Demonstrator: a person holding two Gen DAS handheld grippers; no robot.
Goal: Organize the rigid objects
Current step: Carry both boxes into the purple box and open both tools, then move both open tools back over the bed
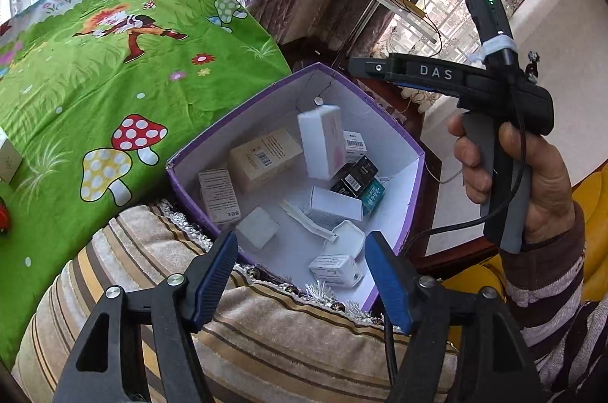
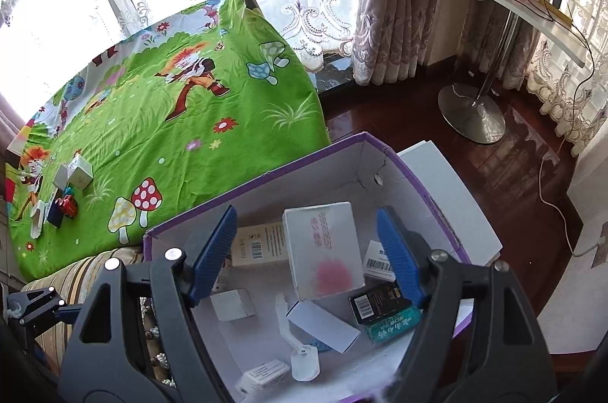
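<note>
- While both grippers hang over the purple box [image 1: 412, 152], left gripper [image 1: 300, 283] and right gripper [image 2: 306, 260] stand spread, empty.
- White carton [image 2: 323, 247] tilted inside box, atop smaller packages.

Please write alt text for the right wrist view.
An open hand-held gripper hovers over a purple-edged white cardboard box holding small packages, including a white carton with a pink smudge. Behind lies a green cartoon mushroom-print sheet.

Purple-sided box [image 1: 192, 175], green mushroom-print sheet [image 1: 95, 87].
</note>
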